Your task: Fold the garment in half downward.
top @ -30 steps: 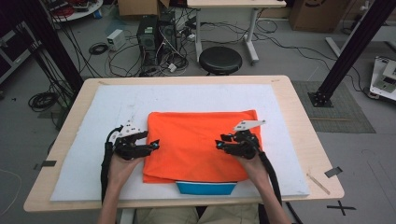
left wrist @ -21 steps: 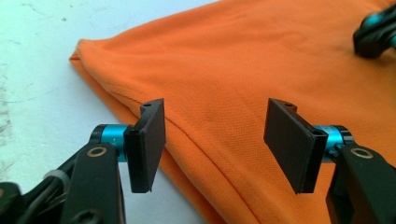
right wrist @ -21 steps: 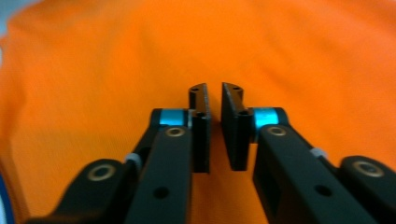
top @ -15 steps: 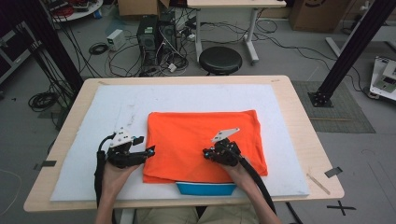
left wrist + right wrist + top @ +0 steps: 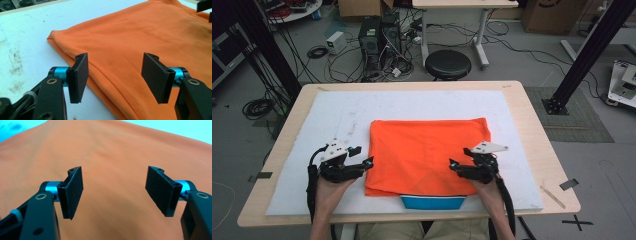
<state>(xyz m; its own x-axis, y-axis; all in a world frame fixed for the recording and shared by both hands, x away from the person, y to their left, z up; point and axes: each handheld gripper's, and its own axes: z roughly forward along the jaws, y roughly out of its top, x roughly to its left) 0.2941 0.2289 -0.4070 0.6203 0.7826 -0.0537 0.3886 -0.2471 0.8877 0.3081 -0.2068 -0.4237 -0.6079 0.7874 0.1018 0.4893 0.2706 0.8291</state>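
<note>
Lying flat and folded near the front of the surface [image 5: 337, 112], the orange cloth [image 5: 424, 147] looks soft, light and floppy, best pinched at its side edges, where the left gripper [image 5: 367, 164] and right gripper [image 5: 453, 165] hover with fingers apart.

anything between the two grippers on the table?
Just the orange cloth. In the high view it spans the whole stretch from the left gripper at its left edge to the right gripper over its right side, with nothing lying on it.
</note>
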